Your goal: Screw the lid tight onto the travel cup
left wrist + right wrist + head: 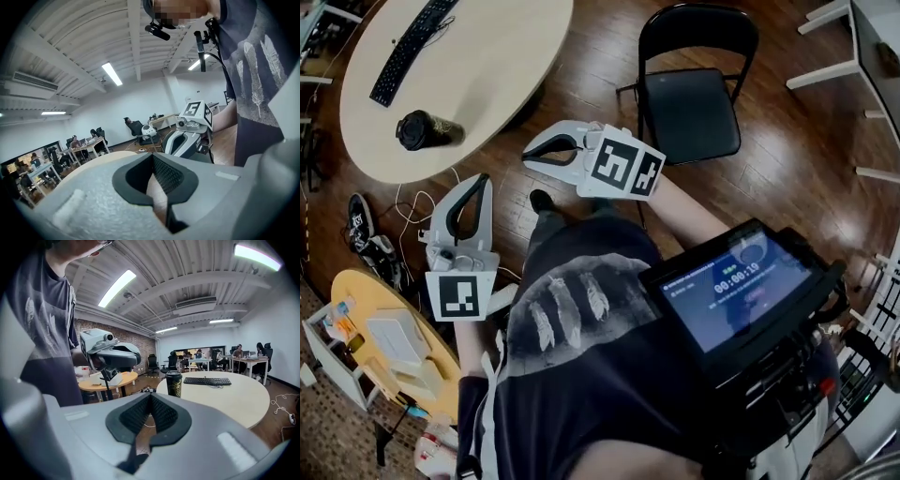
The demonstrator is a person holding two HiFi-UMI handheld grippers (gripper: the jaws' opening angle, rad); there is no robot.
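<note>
The travel cup [427,129] is dark with a black top and stands upright near the edge of the round pale table [497,66]. In the right gripper view the cup [174,383] shows a gold pattern. Both grippers hang in the air short of the table, away from the cup. My left gripper [480,180] is shut and empty, and in its own view the left gripper [152,156] has its pads pressed together. My right gripper [529,153] is also shut on nothing, and the right gripper [150,396] points toward the table.
A black keyboard [411,47] lies on the round table beyond the cup. A black chair [694,94] stands to the right. A small yellow table [356,291] with clutter sits at lower left, with shoes [361,220] and cables on the wooden floor. People work at desks [243,359] far off.
</note>
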